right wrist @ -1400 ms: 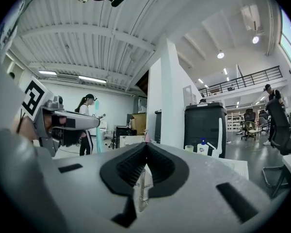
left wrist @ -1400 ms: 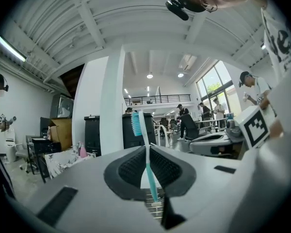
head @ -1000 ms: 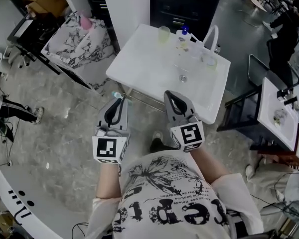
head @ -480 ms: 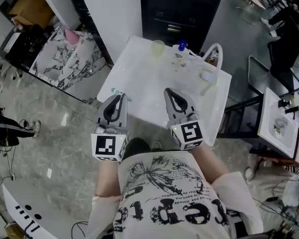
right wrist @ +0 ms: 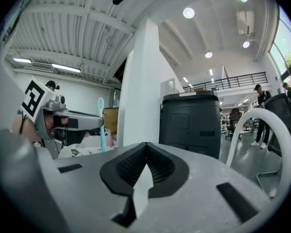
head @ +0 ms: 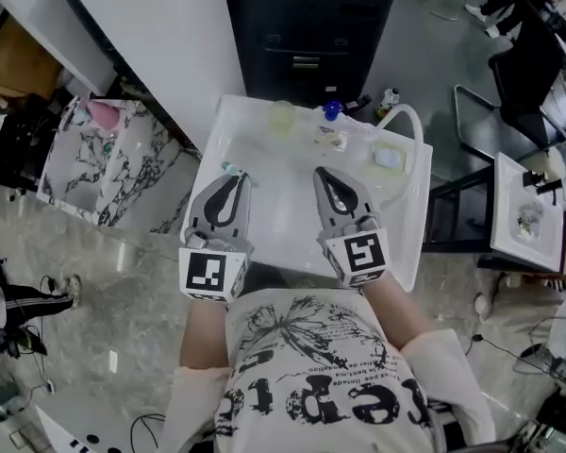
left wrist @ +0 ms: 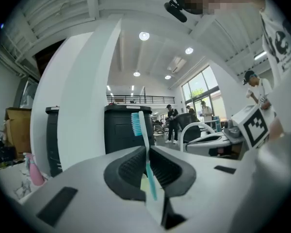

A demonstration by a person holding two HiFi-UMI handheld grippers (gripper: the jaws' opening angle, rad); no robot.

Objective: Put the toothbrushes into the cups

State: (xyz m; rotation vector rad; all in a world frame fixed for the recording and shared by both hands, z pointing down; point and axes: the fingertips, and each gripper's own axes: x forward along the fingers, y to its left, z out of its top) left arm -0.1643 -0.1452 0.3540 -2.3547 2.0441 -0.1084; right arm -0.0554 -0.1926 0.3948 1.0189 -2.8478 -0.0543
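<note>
Over the table's (head: 283, 210) near edge, left claw (head: 229, 177) clamped on one upright teal toothbrush (left wrist: 143, 140), right claw (head: 329, 174) pressed together, empty, one pale green cup (head: 281, 118) at the far edge.

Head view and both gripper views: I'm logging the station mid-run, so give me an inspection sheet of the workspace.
Surface: white table, things grouped along its far edge.
Job's things: pale green cup at the far edge; toothbrush, held upright.
Clutter: blue-capped bottle, clear container.
Grippers: left gripper shut on the toothbrush; right gripper shut, empty.
Cables: nothing seen on the table.
Surroundings: black cabinet, marble-patterned table, people in the background.
</note>
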